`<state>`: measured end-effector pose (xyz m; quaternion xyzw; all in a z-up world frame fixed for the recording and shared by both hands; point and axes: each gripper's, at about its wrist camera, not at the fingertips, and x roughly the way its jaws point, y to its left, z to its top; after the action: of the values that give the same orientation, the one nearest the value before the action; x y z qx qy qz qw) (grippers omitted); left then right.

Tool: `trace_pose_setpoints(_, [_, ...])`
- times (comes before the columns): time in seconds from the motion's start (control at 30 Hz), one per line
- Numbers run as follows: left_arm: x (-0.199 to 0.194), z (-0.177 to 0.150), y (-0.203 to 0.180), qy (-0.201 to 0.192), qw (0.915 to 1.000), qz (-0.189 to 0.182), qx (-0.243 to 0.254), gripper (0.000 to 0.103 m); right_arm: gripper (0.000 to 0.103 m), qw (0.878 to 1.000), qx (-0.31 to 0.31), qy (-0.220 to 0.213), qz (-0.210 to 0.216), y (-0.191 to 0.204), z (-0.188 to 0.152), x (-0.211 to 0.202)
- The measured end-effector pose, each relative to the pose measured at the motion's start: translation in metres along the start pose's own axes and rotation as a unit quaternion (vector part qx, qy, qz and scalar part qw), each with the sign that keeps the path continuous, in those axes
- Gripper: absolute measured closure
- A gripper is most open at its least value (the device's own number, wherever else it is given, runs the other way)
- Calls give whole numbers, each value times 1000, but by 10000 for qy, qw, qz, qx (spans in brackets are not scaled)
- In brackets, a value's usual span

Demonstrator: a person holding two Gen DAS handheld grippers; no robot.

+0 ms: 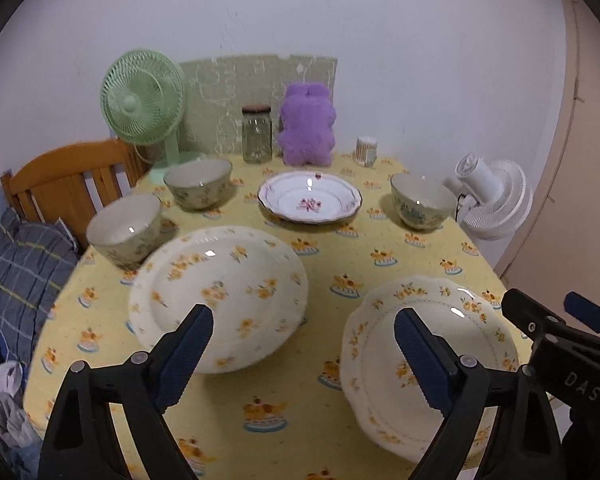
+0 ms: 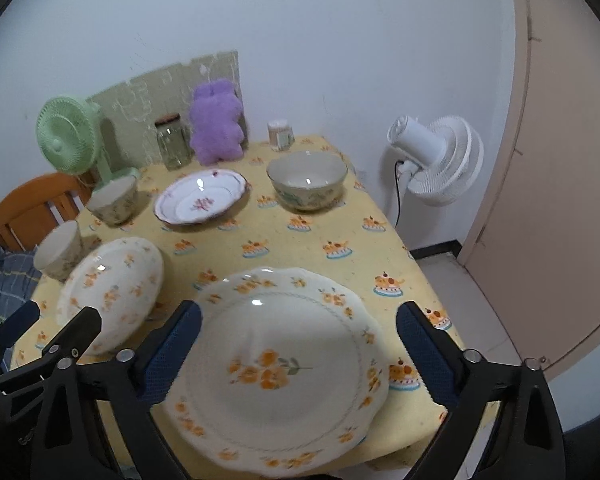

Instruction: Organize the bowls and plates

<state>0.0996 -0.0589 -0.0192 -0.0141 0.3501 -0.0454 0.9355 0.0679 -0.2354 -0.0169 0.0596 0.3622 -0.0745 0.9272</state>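
Two cream plates with orange flowers lie at the front of the yellow table: a left one (image 1: 220, 296) (image 2: 112, 292) and a right one (image 1: 428, 364) (image 2: 276, 372). A white plate with a pink flower (image 1: 310, 202) (image 2: 200, 202) sits at the back middle. Two bowls stand at the left (image 1: 124, 230) (image 1: 198, 188) and one at the right (image 1: 420, 204) (image 2: 308, 184). My left gripper (image 1: 304, 360) is open above the gap between the two cream plates. My right gripper (image 2: 300, 354) is open, hovering over the right cream plate. Both are empty.
A green fan (image 1: 144, 100), glass jar (image 1: 256, 136), purple plush (image 1: 306, 128) and a cotton swab box (image 1: 366, 152) line the back wall. A white fan (image 1: 492, 200) stands off the right edge. A wooden chair (image 1: 68, 176) is at the left.
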Motion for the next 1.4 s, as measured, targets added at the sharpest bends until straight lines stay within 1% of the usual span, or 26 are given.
trace_pose_setpoints(0.17, [27,-7,-23,333,9993,120,-71,14,8,9995,-81,287,47,-20,4,29])
trace_pose_setpoints(0.3, [43,-15,-37,563,9982,185,-134,16,10,9984,-108,557,87,-32,-2,50])
trace_pose_setpoints(0.47, [63,-26,-45,891,9952,239,-317,18,11,9958,-136,903,107,-44,-11,73])
trace_pose_setpoints(0.57, [72,-34,-48,1050,9932,303,-392,19,11,9944,-242,1016,131,-47,-15,84])
trace_pose_setpoints(0.73, [83,-44,-54,1275,9903,356,-429,20,11,9921,-236,1226,146,-52,-21,101])
trace_pose_setpoints(0.8, [86,-47,-56,1327,9896,351,-432,21,14,9908,-258,1318,185,-53,-24,106])
trace_pose_setpoints(0.87, [89,-50,-59,1402,9889,282,-405,27,17,9894,-281,1406,230,-53,-28,110])
trace_pose_setpoints(0.9, [91,-49,-60,1444,9885,224,-383,33,18,9886,-275,1456,261,-53,-29,113])
trace_pose_setpoints(1.0, [94,-51,-64,1501,9877,312,-292,33,27,9862,-280,1587,393,-53,-34,118])
trace_pose_setpoints(1.07, [96,-51,-63,1533,9872,282,-321,33,39,9852,-317,1629,427,-49,-36,120])
trace_pose_setpoints(1.17, [97,-51,-64,1555,9869,284,-304,33,39,9851,-321,1636,429,-48,-36,121])
trace_pose_setpoints(1.3, [100,-50,-65,1609,9863,245,-271,28,39,9843,-252,1674,499,-49,-34,125])
trace_pose_setpoints(1.4, [101,-49,-65,1645,9857,238,-288,28,39,9838,-260,1711,460,-47,-32,126])
